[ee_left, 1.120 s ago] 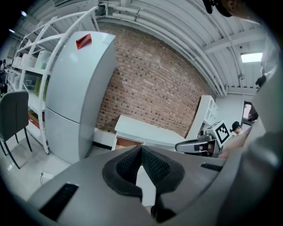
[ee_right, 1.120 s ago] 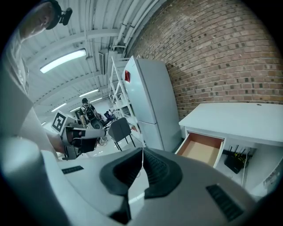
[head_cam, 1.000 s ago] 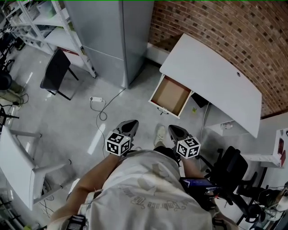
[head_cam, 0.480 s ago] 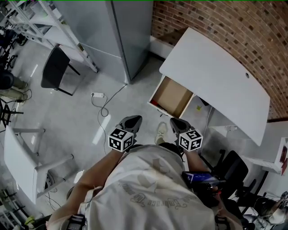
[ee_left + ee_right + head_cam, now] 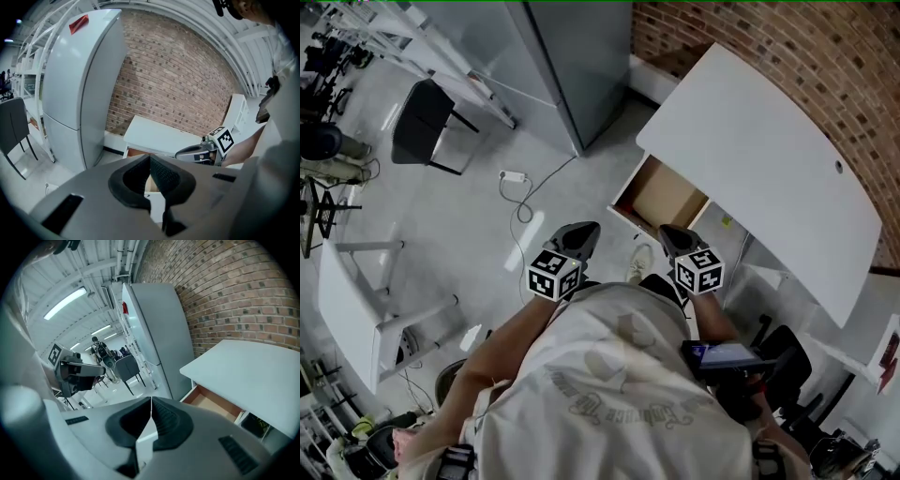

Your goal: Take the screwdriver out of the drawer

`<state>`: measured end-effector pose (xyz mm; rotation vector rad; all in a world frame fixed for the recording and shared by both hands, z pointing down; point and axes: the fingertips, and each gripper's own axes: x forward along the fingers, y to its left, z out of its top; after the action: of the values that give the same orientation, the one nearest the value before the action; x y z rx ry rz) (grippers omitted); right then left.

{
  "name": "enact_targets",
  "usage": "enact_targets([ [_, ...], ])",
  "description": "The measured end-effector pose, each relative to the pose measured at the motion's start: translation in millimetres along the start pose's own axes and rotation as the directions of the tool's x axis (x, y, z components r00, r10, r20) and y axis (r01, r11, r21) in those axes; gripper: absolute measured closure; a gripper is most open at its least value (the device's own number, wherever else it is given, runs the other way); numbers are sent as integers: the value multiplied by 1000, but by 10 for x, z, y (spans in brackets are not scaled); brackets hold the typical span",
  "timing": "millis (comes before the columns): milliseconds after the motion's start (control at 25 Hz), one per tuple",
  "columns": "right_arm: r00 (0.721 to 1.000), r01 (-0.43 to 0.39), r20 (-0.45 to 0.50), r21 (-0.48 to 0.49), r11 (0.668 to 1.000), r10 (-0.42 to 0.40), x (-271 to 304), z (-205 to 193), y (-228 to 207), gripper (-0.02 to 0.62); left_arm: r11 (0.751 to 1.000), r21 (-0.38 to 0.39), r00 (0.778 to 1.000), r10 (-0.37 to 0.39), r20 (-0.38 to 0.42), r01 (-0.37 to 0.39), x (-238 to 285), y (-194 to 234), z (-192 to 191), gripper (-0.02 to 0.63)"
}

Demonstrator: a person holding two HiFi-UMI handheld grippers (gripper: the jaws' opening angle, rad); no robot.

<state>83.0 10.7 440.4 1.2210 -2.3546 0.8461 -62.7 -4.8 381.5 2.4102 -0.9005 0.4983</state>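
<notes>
The drawer point(image 5: 667, 195) under the desk point(image 5: 759, 159) already stands open, but my left gripper point(image 5: 149, 158) and right gripper point(image 5: 151, 401) both hang short of its front, jaws pressed together on nothing, so reaching in and grasping are left. I cannot make out the screwdriver; I judge it lies inside the drawer, hidden behind the front wall.

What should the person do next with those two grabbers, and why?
Probably move the right gripper forward over the open drawer and open its jaws. It and the left gripper are both shut, empty and short of the drawer, and no screwdriver shows inside from here.
</notes>
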Motion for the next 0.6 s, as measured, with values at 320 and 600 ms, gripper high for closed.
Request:
enact_targets([
  [320,992,-90,-89,-28,996,87,201,-42,-453,571,997,-30,998,66,-10,-66,425,-52,136,586],
  [600,977,-155,-151,-19,988,151,445,-64,-597,571,991,-76,993,110,-35,-112,600,-90,127,586],
])
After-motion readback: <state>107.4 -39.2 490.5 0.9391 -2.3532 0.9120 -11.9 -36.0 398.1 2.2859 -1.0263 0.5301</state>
